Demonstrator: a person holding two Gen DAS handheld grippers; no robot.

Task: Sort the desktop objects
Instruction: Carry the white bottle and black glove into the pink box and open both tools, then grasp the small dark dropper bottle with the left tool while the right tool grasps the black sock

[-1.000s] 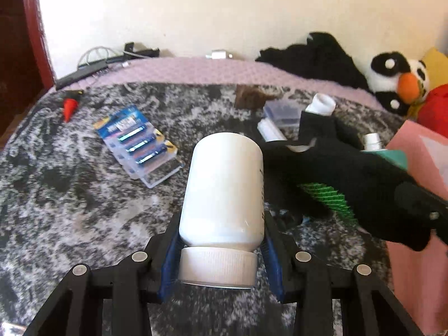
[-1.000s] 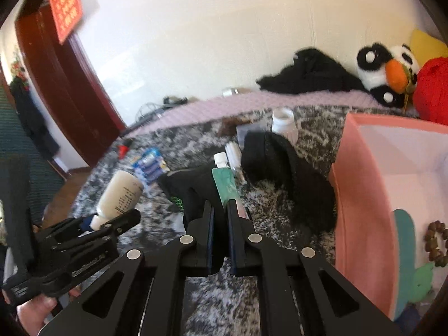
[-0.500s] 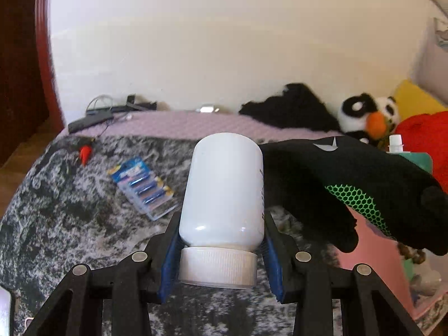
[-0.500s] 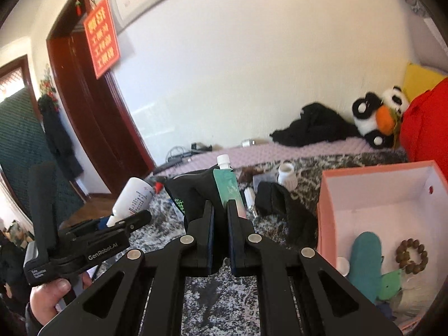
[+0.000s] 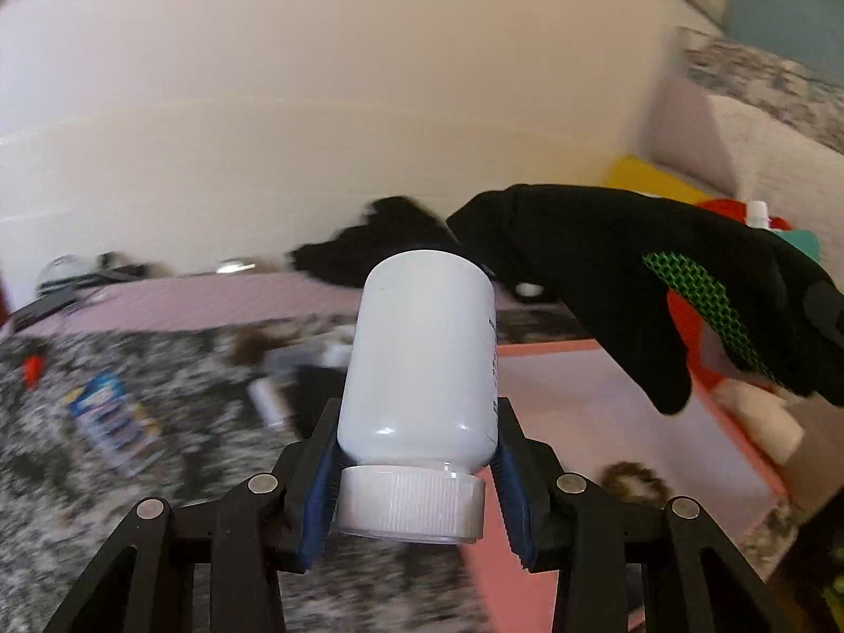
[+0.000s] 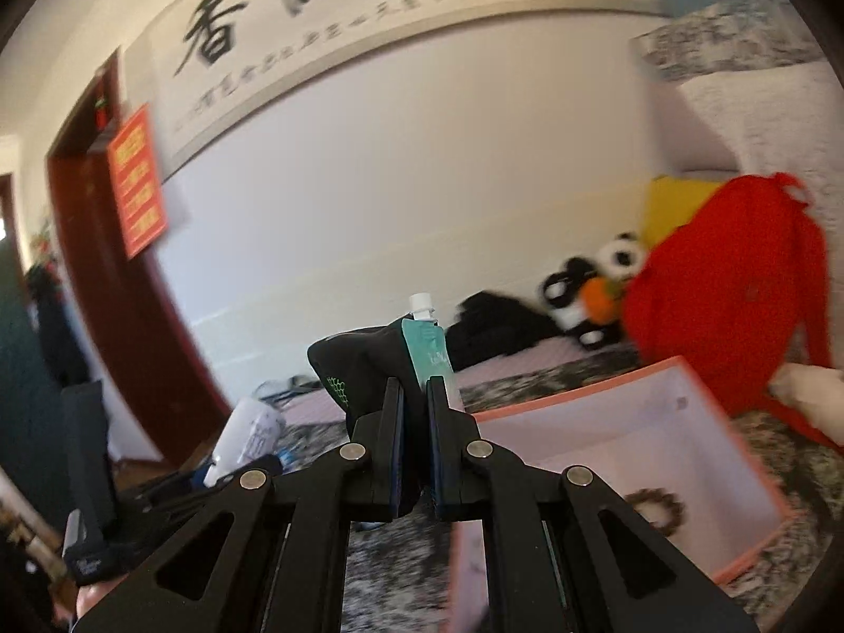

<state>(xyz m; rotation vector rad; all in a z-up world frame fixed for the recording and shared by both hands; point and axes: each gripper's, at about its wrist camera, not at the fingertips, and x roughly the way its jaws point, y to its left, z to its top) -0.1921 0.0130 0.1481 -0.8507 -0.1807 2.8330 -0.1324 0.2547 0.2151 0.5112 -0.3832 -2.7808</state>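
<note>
My left gripper (image 5: pixel 416 480) clamps the bottle (image 5: pixel 419 364), long axis pointing ahead, cap toward me. My right gripper (image 6: pixel 415 411) pinches glove (image 6: pixel 353 369) and pouch (image 6: pixel 430 353). The box (image 6: pixel 606 438) lies below, nearer the right.

Our left gripper (image 5: pixel 416 480): matte black linkage arms, two silver round rivets on each side, blue ribbed pads (image 5: pixel 316 501) lining the fingers' inner faces. Our right gripper (image 6: pixel 414 440): same black frame with triangular cut-outs, four silver rivets, dark blue pad edges. In the right wrist view at 8 o'clock, our left gripper's black body carries small white lettering, too blurred to read, with bare skin of our hand (image 6: pixel 87 598) below it.
</note>
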